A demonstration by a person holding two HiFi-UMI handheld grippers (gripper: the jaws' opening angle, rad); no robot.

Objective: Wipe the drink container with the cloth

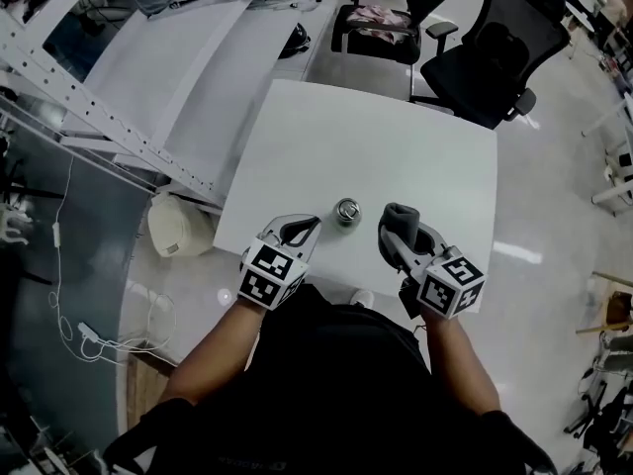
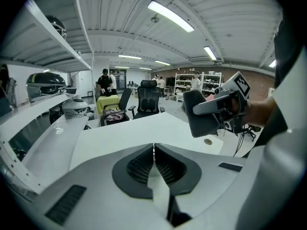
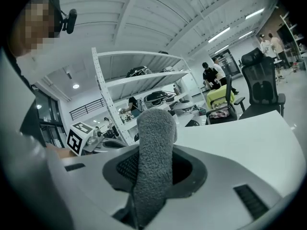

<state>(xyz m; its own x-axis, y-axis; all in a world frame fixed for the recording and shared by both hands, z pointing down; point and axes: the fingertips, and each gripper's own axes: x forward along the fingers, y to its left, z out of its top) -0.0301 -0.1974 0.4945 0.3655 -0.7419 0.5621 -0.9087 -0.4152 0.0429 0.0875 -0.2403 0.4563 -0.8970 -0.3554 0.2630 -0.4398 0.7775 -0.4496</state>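
Jaws of the left gripper [image 1: 313, 226] sit pressed together on nothing, just left of the metal drink can [image 1: 347, 211], which stands upright near the white table's [image 1: 396, 151] front edge. Just right of the can, equally near, the right gripper [image 1: 402, 236] pinches the grey cloth [image 1: 398, 214]

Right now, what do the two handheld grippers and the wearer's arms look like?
Both the left gripper and the right gripper have smooth pale grey shells that taper toward the jaws, which are lined with dark ribbed pads. Each carries a white cube printed with black square markers, set near the hand. The person wears a black top; the forearms are uncovered.
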